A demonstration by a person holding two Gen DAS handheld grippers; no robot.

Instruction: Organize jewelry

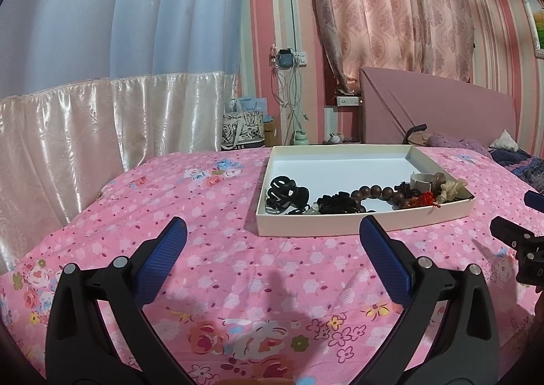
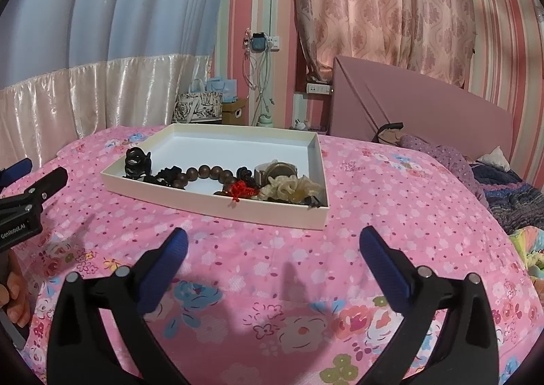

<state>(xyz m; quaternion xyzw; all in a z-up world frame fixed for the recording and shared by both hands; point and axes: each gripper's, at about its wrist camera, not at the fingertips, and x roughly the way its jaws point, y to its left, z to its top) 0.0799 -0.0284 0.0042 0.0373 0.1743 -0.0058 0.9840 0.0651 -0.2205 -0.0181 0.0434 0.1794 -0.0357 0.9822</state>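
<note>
A shallow white box point(image 1: 340, 225) point(image 2: 210, 205) lies on the pink floral bedspread. Inside along its near side lie a black hair claw point(image 1: 285, 193) point(image 2: 136, 162), black hair ties point(image 1: 336, 203), a brown wooden bead bracelet point(image 1: 370, 193) point(image 2: 204, 172), a red knotted cord point(image 1: 426, 198) point(image 2: 239, 189), a watch point(image 2: 272, 171) and a cream scrunchie point(image 1: 450, 189) point(image 2: 292, 189). My left gripper point(image 1: 272, 232) is open and empty, just short of the box. My right gripper point(image 2: 272, 239) is open and empty, also in front of the box.
The pink bedspread point(image 1: 204, 201) covers the whole bed. A pink headboard point(image 1: 442, 109) and pillows point(image 2: 452, 160) stand at the back right. Bags point(image 1: 243, 128) and cables sit against the striped wall behind the bed. Each gripper shows at the other view's edge point(image 1: 516, 242) point(image 2: 27, 201).
</note>
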